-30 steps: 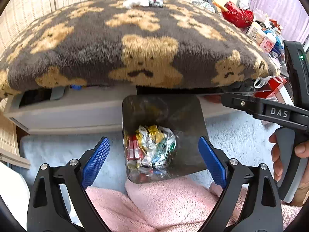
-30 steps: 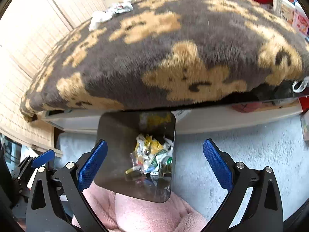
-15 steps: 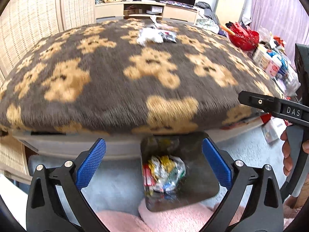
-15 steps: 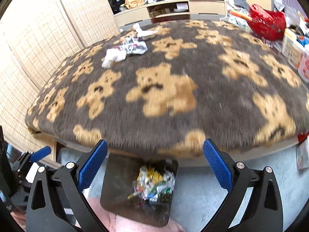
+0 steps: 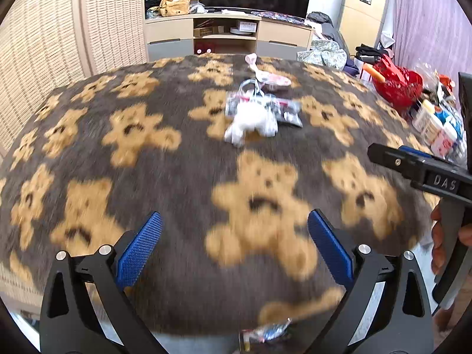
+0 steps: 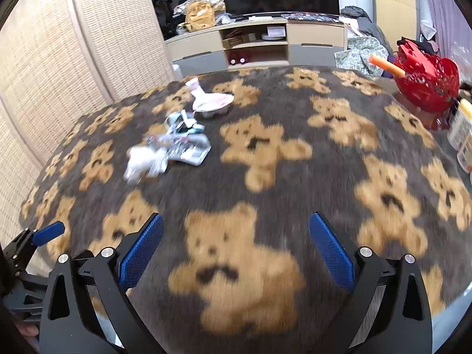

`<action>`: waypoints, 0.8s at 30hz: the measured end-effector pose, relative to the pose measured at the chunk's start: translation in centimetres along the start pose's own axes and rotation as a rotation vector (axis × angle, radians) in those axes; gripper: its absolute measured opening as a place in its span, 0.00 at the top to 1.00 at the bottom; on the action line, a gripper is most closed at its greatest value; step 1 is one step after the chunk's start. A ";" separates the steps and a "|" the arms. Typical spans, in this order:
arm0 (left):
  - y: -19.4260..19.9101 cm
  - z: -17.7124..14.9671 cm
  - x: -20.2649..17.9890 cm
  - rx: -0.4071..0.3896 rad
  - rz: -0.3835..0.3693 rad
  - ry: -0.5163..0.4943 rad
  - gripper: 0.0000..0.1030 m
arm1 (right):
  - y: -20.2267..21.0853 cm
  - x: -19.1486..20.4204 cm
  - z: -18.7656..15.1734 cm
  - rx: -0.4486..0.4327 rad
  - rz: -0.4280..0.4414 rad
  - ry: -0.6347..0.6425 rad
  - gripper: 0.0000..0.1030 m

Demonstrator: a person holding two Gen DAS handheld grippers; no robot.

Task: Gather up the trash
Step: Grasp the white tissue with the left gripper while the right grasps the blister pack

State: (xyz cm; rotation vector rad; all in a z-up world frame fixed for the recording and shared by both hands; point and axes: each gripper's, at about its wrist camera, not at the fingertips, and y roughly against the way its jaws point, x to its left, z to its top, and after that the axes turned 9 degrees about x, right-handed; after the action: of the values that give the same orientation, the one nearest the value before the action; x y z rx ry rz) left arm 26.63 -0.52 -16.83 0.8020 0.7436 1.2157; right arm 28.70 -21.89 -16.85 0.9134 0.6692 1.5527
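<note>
- Where a second ago both cameras looked down into the bin of wrappers below the bench's edge, they have swung up and now look across the bear-print blanket (image 5: pixel 183 159) that covers the bench.
- The bin has nearly left view; only a few wrappers (image 5: pixel 265 332) show at the bottom edge of the left view, under the blanket's rim.
- The trash (image 5: pixel 256 112) lies on the blanket's far half: a white crumpled wad, clear and dark packets touching it, and a pink-and-white piece just behind them. In the right view the same pile (image 6: pixel 174 144) sits to the left of centre, well apart from both tongs.
- The left tongs (image 5: pixel 234 247) hover over the near edge of the blanket, blue pads spread wide, gripping nothing.
- The right tongs (image 6: pixel 236 249) are likewise wide open and empty above a bear's face.
- A hand (image 5: pixel 445 242) wraps the right tool's handle at the right side of the left view.
- A red basket (image 6: pixel 424 82) stands at the far right corner.
- Both views are motion-blurred.
</note>
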 end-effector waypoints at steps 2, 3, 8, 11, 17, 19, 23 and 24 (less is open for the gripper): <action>-1.0 1.6 -0.1 0.003 -0.013 0.002 0.15 | -0.6 -0.2 1.1 -0.002 -0.013 -0.007 0.05; -1.5 2.6 -0.1 0.006 -0.023 0.002 0.16 | -0.9 -0.3 1.6 -0.005 -0.014 -0.010 0.05; -3.6 5.6 -0.4 -0.001 -0.054 0.009 0.30 | -2.4 -0.4 3.8 -0.012 -0.024 0.000 0.11; -4.9 7.0 -0.7 0.000 -0.062 0.006 0.36 | -3.6 -0.4 4.8 -0.003 -0.018 0.010 0.17; -7.3 8.6 -0.9 0.022 -0.065 -0.016 0.62 | -5.4 -0.5 5.8 0.007 0.004 0.011 0.19; -7.7 8.7 -0.7 0.027 -0.067 -0.020 0.70 | -6.0 -0.2 6.1 0.013 0.017 0.022 0.20; -7.5 8.7 0.1 0.007 -0.044 -0.021 0.76 | -7.2 1.1 6.6 0.025 0.051 0.068 0.26; -7.4 8.7 0.4 0.006 -0.032 -0.021 0.76 | -7.5 1.7 6.7 0.026 0.054 0.082 0.26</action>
State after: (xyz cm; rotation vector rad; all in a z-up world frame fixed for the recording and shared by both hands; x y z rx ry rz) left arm 37.79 -2.42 -18.60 0.8038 0.7411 1.1753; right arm 38.35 -19.36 -19.16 0.8971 0.7294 1.6405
